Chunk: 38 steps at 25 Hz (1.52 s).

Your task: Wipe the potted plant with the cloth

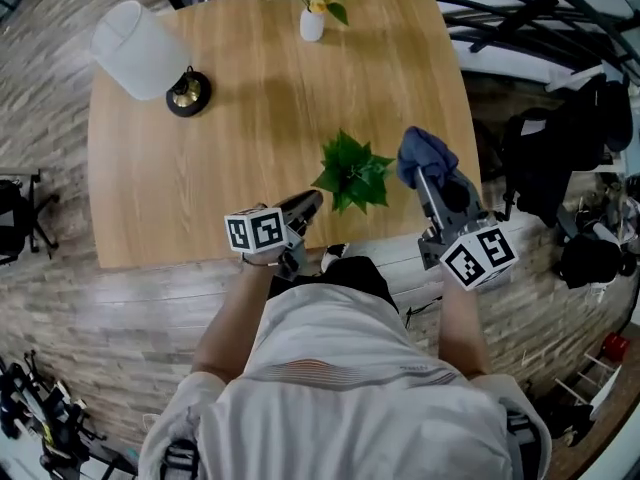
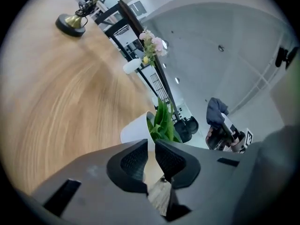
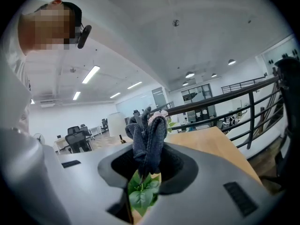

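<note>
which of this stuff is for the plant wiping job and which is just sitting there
For the job: potted plant, cloth in the right gripper.
Just there: table lamp, flower vase.

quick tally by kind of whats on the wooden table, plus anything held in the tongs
green leafy potted plant in a white pot: 1
small white vase of pink flowers: 1
white-shaded lamp on a round black base: 1
dark blue cloth, held in the right tongs: 1
total: 4
</note>
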{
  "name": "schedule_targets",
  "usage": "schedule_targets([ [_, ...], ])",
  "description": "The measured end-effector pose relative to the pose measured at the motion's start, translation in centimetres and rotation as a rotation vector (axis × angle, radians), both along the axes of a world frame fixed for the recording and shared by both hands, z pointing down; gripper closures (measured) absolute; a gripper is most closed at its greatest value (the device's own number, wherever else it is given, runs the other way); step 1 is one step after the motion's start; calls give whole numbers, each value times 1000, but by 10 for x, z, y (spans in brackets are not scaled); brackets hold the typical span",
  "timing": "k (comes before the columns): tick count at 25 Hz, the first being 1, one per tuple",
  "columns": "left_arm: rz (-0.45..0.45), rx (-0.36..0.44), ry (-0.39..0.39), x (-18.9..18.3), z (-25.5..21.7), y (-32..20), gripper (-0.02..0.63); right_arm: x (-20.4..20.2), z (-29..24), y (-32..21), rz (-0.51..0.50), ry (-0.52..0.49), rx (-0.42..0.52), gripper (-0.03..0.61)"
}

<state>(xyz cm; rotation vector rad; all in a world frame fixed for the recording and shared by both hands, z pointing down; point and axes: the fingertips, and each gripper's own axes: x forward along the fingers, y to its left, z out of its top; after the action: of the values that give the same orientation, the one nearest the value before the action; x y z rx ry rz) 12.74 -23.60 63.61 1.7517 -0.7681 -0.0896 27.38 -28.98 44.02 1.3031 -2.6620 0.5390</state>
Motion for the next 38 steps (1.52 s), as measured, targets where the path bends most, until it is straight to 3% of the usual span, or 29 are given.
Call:
schedule_targets([
  [4, -54, -60, 128, 14, 10, -11, 485, 10, 11, -17, -59, -15, -28, 425],
  [15, -121, -109, 171, 20, 26, -28, 481, -28, 37, -35, -239, 28, -128, 425],
  [18, -141, -124, 202, 21, 29, -28, 482, -59, 48, -26, -352, 50, -169, 425],
  [22, -171, -142, 253, 20, 30, -31, 482, -117, 76, -7, -582, 149, -209, 423],
  [25, -178, -152, 251, 23, 31, -30, 483, -136, 116, -9, -656, 299, -267, 423],
  [27, -174, -150, 236, 23, 30, -29, 482, -132, 131, -22, -621, 355, -286, 423],
  [35, -175, -158, 244, 22, 31, -28, 482, -58, 122, -79, -297, 347, -251, 423],
  [38, -168, -167, 240, 23, 31, -28, 482, -36, 93, -79, -193, 262, -208, 423],
])
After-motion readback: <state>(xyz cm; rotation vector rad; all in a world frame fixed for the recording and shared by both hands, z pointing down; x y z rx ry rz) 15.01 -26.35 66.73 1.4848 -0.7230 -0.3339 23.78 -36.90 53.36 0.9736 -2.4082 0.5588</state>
